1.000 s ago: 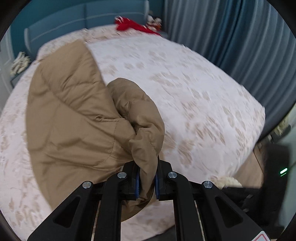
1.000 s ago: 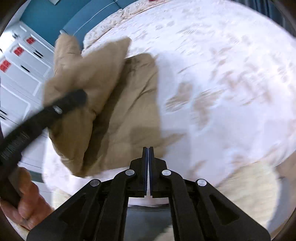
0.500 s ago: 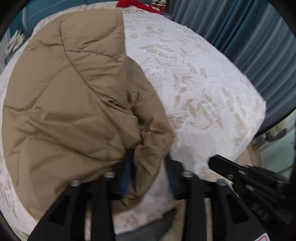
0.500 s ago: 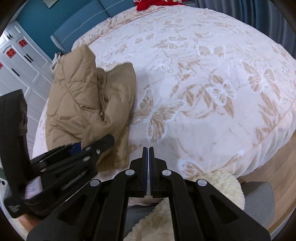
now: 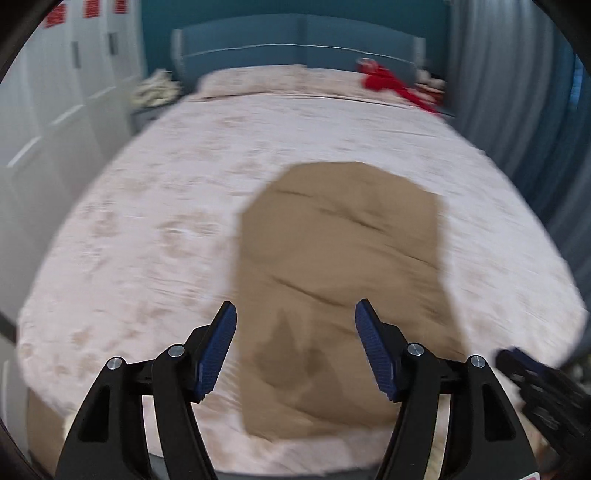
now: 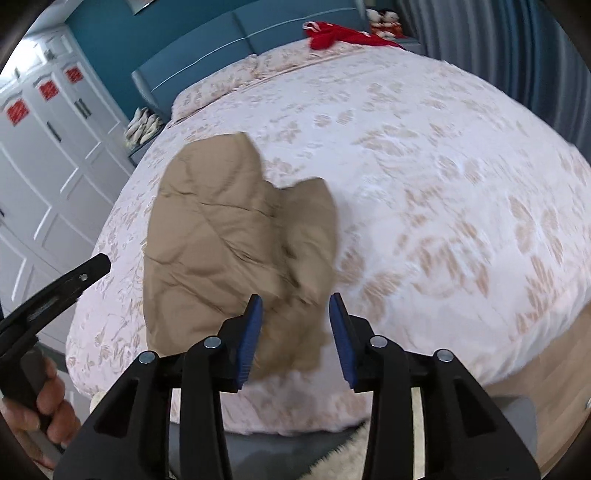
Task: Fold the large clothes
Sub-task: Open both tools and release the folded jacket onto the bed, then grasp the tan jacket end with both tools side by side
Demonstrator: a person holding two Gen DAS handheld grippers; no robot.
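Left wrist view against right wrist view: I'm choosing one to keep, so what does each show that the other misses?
Only the left wrist view shows the left tongs head-on, opening, nothing between them. Only the right wrist view shows the hand holding them, a fluffy rug, and the right tongs head-on, opening, empty. Both show the tan jacket lying on the floral bed and red clothing by the headboard.

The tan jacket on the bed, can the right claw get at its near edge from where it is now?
Probably yes. The right claw hangs above the tan jacket, jaws opening with nothing between them, and only bare bedspread surrounds it. The left claw sits off to the side.
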